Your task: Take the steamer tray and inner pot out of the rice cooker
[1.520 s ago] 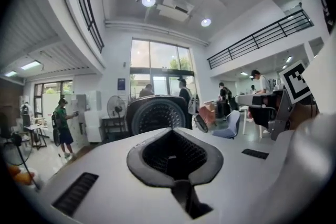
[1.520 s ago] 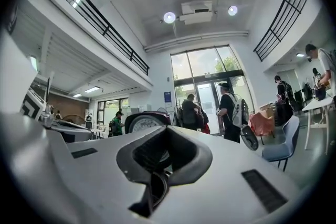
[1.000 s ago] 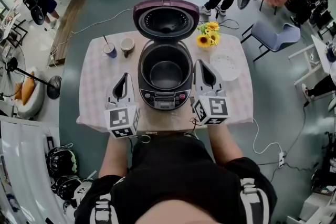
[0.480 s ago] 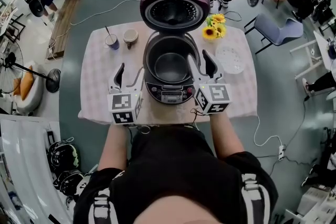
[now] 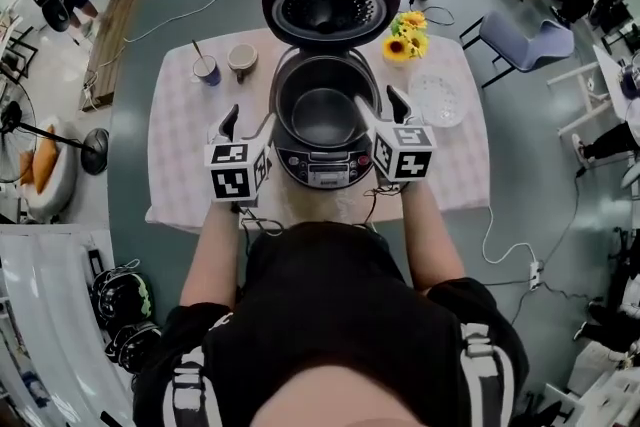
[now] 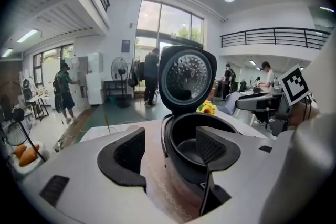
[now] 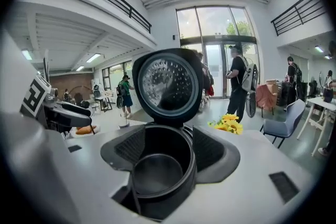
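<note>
**Head view.** The cooker (image 5: 322,170) stands open on the counter (image 5: 185,155). A white perforated disc, in my judgement the tray (image 5: 437,100), lies on the counter right of the cooker, so that step reads as done. The pot (image 5: 325,115) sits inside the cooker and is yet to be lifted. The left gripper (image 5: 248,120) and right gripper (image 5: 380,105) flank the cooker's rim.

**Left gripper view.** The jaws have just been opening and stand released. The cooker's left rim lies between them, untouched.

**Right gripper view.** The jaws have just been opening and stand released. The pot's right rim lies between them, with no pad pressing on it.

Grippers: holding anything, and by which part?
Nothing held. Left gripper and right gripper jaws have just been opening; inner pot rim between each pair, not gripped.
</note>
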